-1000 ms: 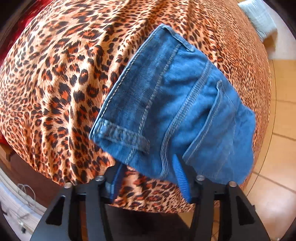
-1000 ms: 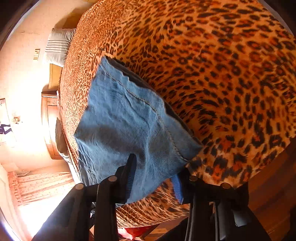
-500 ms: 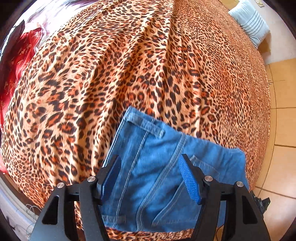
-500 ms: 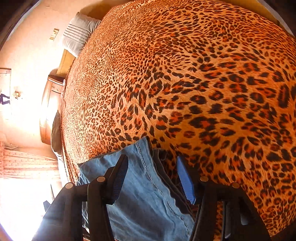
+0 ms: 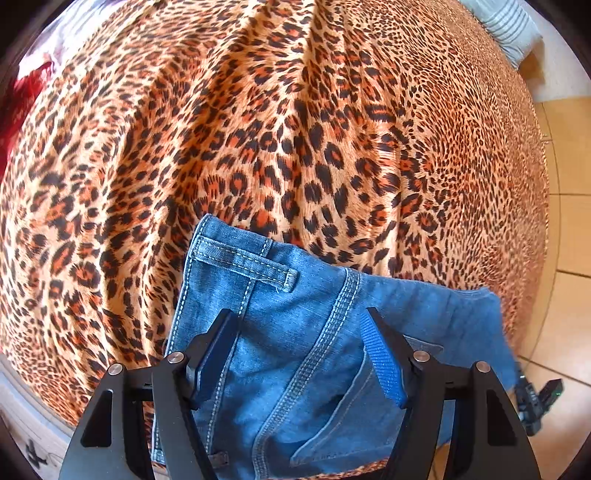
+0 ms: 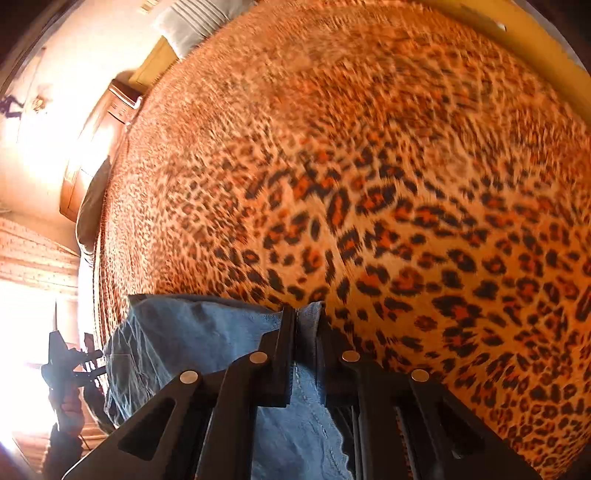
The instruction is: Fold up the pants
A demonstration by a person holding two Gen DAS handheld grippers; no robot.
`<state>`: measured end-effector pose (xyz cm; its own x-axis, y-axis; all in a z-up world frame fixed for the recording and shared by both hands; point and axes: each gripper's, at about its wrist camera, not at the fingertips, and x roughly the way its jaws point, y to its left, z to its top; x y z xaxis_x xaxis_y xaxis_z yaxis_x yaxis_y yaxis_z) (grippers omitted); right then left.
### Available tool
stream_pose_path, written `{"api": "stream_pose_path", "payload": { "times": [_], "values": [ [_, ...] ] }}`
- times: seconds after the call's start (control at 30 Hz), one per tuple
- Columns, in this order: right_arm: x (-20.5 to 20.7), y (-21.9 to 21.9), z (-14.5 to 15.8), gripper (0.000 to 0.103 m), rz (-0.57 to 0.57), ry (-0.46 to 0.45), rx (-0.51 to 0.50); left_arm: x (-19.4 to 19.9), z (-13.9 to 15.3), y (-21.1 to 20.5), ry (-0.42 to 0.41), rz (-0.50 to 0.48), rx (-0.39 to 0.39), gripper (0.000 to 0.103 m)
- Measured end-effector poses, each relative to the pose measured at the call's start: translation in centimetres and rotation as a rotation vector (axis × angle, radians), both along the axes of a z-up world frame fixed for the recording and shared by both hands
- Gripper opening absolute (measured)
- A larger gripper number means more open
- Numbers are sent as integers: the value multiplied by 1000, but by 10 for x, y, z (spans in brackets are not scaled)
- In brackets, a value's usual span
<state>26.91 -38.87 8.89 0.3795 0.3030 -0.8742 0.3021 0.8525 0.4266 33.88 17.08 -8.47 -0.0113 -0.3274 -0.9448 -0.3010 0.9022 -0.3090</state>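
Note:
Folded blue jeans (image 5: 306, 332) lie at the near edge of a leopard-print bed cover (image 5: 295, 129). In the left wrist view I see the waistband with a belt loop (image 5: 245, 264) and a back pocket. My left gripper (image 5: 299, 328) is open, its fingers (image 5: 384, 363) hovering over the jeans with denim showing between them. In the right wrist view the paler side of the jeans (image 6: 177, 339) lies at the lower left. My right gripper (image 6: 306, 321) is shut on an edge of the jeans, its jaws nearly closed with denim pinched between.
The leopard cover (image 6: 369, 166) fills most of both views. A grey striped pillow (image 5: 509, 29) lies at the far right corner, and it also shows in the right wrist view (image 6: 195, 18). A tiled floor (image 5: 569, 221) runs along the bed's right side. A wooden nightstand (image 6: 96, 147) stands beside the bed.
Both grippers moved forward over the jeans, which slid lower in both views. The right gripper closed on the denim edge. The left gripper stayed open.

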Motion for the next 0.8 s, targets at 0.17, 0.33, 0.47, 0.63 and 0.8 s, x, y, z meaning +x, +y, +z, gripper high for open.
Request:
{"api": "stream_pose_path", "payload": {
  "times": [0.17, 0.33, 0.47, 0.63, 0.8],
  "values": [
    [5, 5, -47, 12, 87, 157, -132, 7, -16, -25, 25, -42, 112, 69],
    [-16, -27, -24, 24, -113, 72, -1, -2, 10, -29, -27, -33, 92, 57],
    [-47, -31, 3, 25, -129, -33, 161, -31, 48, -43, -145, -76, 1, 71],
    [-65, 7, -36, 26, -81, 110, 110, -60, 16, -67, -61, -149, 22, 70],
    [-88, -7, -29, 24, -200, 101, 173, -59, 14, -85, -45, -239, 95, 67]
  ]
}}
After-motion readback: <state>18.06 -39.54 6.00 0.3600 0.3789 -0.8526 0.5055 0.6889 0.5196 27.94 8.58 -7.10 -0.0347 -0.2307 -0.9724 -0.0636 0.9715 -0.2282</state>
